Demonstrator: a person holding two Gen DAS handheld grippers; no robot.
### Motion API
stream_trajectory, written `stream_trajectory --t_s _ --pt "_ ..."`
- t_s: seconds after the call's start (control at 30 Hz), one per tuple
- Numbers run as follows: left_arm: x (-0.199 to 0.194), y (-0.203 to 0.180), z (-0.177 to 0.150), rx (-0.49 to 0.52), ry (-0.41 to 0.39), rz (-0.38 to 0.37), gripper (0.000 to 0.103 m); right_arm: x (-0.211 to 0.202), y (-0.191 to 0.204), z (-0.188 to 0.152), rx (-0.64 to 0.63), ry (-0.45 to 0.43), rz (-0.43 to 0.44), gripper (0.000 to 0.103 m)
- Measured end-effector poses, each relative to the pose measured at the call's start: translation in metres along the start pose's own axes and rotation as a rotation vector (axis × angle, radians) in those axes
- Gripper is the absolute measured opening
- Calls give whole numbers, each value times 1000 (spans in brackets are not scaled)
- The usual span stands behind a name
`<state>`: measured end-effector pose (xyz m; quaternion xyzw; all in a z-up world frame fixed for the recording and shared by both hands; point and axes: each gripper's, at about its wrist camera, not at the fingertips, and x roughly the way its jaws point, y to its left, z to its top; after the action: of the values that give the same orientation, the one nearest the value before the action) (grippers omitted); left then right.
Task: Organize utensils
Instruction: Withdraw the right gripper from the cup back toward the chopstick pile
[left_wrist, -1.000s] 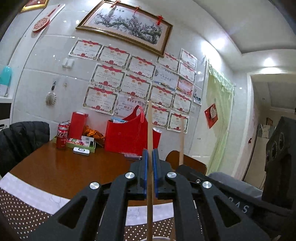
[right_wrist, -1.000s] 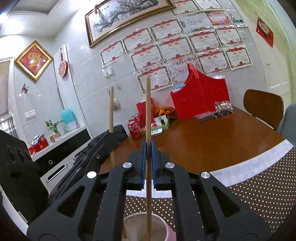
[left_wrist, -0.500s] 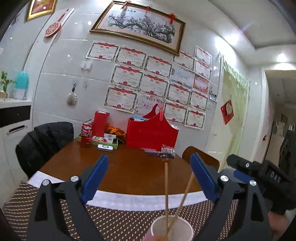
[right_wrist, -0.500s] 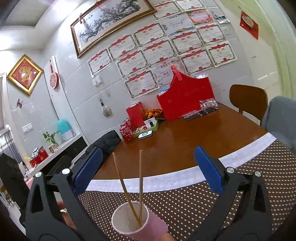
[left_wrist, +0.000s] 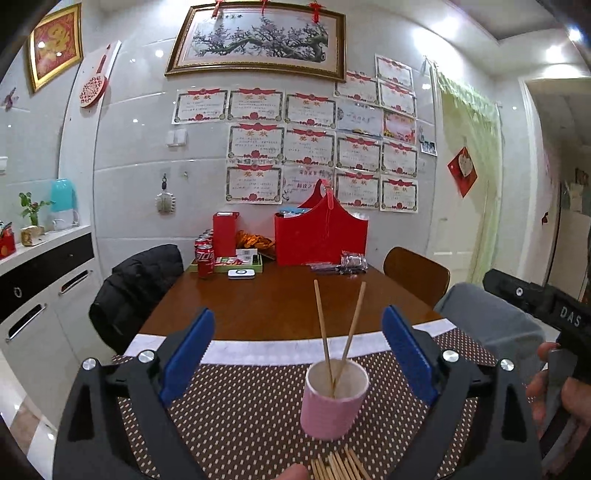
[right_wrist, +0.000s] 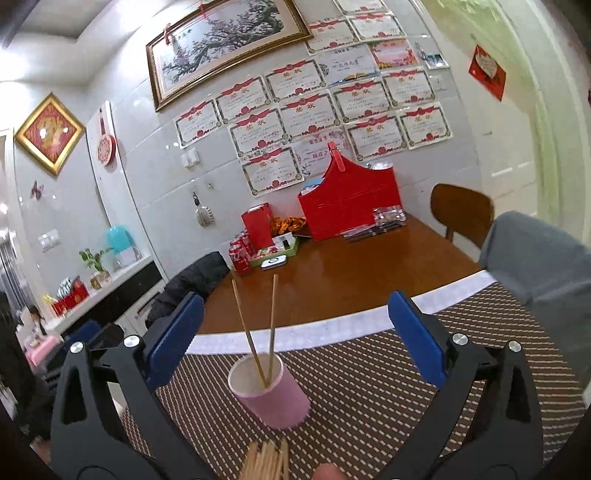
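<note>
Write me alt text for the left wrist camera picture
A pink cup holding two wooden chopsticks stands on a dotted brown placemat, framed by the open left gripper. More chopsticks lie in front of it; a wooden table stretches behind.

Cup (left_wrist: 334, 402): pink outside, white inside, upright on the dotted brown mat (left_wrist: 240, 410), open top.
Chopsticks in cup (left_wrist: 325, 332): two pale wooden sticks, standing, lower ends crossed inside the cup, tops splayed apart above its rim.
Loose chopsticks (left_wrist: 336, 467): bundle of the same wooden sticks, lying flat on the mat just in front of the cup.
</note>
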<state>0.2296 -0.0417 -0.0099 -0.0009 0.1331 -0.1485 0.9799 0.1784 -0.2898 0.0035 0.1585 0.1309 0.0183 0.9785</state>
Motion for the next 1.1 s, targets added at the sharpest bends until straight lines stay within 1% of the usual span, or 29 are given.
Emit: stream_trajectory --t_s 0.17,0.33,0.53,0.63,0.87,1.0,1.1 --pt "-25 -3 -3 10 31 18 90 -30 4 -8 -34 30 -28 98" --pt "-40 -3 -12 4 51 24 90 -47 4 -19 -59 74 -48 98" --pt "-42 -4 -28 -4 108 -10 90 -53 6 -31 -101 130 -82 98" --pt "-42 -4 -41 -19 134 -35 90 -50 8 -45 -126 182 -82 98" --pt "-27 -3 -85 -15 258 -37 90 -23 14 -91 -177 337 -67 98" --pt "-16 0 -108 -11 334 -31 90 -17 12 -104 -167 371 -62 98" --pt "-9 2 -126 11 396 -16 90 -14 10 -111 -167 391 -62 98"
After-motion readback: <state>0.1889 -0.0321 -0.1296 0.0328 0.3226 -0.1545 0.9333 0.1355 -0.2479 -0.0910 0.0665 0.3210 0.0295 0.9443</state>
